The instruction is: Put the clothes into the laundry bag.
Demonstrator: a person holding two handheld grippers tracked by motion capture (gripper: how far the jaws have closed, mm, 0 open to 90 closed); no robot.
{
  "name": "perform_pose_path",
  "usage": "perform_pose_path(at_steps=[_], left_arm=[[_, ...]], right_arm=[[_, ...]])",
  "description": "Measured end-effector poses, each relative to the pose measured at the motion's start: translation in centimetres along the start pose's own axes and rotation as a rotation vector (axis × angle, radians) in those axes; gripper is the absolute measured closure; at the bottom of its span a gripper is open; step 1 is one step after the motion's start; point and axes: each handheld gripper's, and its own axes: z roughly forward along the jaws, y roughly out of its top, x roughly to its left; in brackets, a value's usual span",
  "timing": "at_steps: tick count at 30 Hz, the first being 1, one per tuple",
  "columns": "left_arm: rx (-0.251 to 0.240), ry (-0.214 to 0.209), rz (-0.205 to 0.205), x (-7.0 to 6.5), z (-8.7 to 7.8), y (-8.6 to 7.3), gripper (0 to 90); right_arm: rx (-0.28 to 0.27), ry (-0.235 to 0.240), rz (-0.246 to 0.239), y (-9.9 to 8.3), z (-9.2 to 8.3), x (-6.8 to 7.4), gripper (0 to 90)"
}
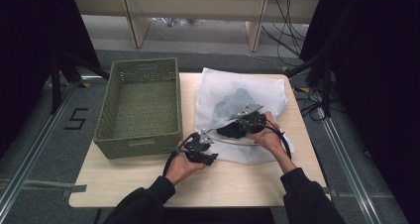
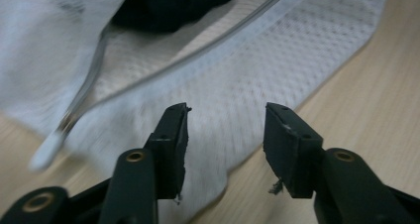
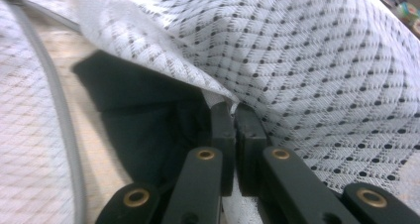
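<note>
Jaws of left gripper (image 2: 225,149) apart, nothing pinched, hovering over near edge of white mesh laundry bag (image 2: 277,60). Jaws of right gripper (image 3: 236,116) clamped on bag's upper mesh layer, lifting it off dark garment (image 3: 143,115) inside. Bag on table (image 1: 148,179), right of green basket (image 1: 140,110).

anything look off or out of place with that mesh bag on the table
Nothing looks damaged or spilled. The white mesh bag lies rumpled, its near edge hanging slightly past the table edge. The right gripper pinches its top layer up, exposing the dark garment inside. The left gripper is open above the bag's corner.
</note>
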Motion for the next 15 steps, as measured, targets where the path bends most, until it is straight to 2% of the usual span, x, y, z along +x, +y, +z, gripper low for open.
perform_pose_path(at_steps=[1, 2, 3, 4, 5, 8, 9, 11, 14, 15], left_arm=[[0.003, 0.034, 0.044, -0.1, 0.1, 0.2, 50.2], [0.011, 0.003, 0.039, -0.4, 0.3, 0.2, 52.7], [0.023, 0.009, 0.051, -0.4, 0.4, 0.2, 54.4], [0.024, 0.005, 0.03, -0.4, 0.6, 0.2, 54.9], [0.032, -0.02, 0.022, -0.4, 0.6, 0.1, 55.7], [0.028, -0.016, -0.012, -0.1, 0.9, -0.1, 55.9], [0.034, -0.022, -0.006, -0.1, 0.9, -0.2, 56.4], [0.032, -0.034, 0.002, -0.1, 0.9, -0.2, 61.0], [0.048, -0.047, -0.004, -0.2, 0.8, -0.1, 75.1], [0.051, -0.047, -0.005, -0.2, 0.7, -0.1, 79.1]], right_arm=[[-0.006, 0.013, -0.002, 0.1, -0.3, 0.1, 89.8], [-0.027, 0.011, -0.028, 0.3, -0.9, 0.2, 89.8], [-0.03, 0.017, -0.042, 0.3, -1.3, 0.3, 89.8], [-0.038, 0.02, -0.045, 0.4, -1.8, 0.5, 89.8], [-0.05, 0.04, -0.04, 0.5, -2.4, 0.8, 89.9], [-0.07, 0.094, -0.042, 0.6, -3.4, 1.5, 89.8], [-0.079, 0.111, -0.049, 0.6, -3.4, 1.8, 89.8], [-0.061, 0.137, -0.052, 0.6, -3.2, 2.2, 89.8], [-0.023, 0.147, -0.047, 0.2, -1.9, 2.8, 89.6], [-0.019, 0.153, -0.065, 0.1, -1.5, 2.8, 89.6]])
